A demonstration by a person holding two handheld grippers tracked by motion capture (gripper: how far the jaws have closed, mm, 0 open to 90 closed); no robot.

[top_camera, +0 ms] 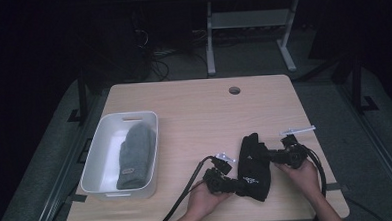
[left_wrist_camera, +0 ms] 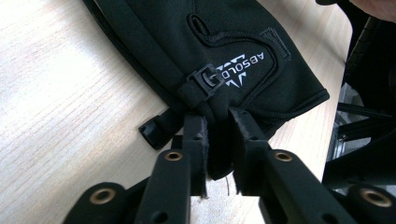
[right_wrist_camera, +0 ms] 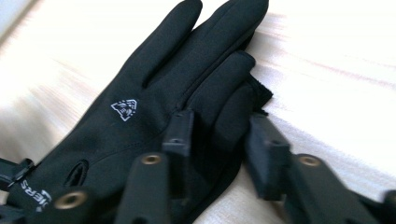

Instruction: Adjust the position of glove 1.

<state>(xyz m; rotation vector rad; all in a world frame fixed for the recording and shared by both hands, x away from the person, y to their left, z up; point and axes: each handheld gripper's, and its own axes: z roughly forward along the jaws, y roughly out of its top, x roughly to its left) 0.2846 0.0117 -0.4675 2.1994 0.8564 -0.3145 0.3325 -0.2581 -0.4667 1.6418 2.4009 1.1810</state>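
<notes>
Big light wooden table [top_camera: 184, 116] takes up most of the high view, with a white plastic bin [top_camera: 98, 160] near its left edge and a grey mitten [top_camera: 135, 155] lying inside it. Over on the right half of the table there's a black glove [top_camera: 254, 165] lying flat, cuff toward the person. Left gripper [left_wrist_camera: 218, 119] has its jaws pinched tight on the glove's cuff, right next to the little buckle [left_wrist_camera: 205, 79]. Right gripper [right_wrist_camera: 217, 130] sits at the finger side, jaws narrowed around one glove finger; can't tell if the pads actually press it, bit blurry there
</notes>
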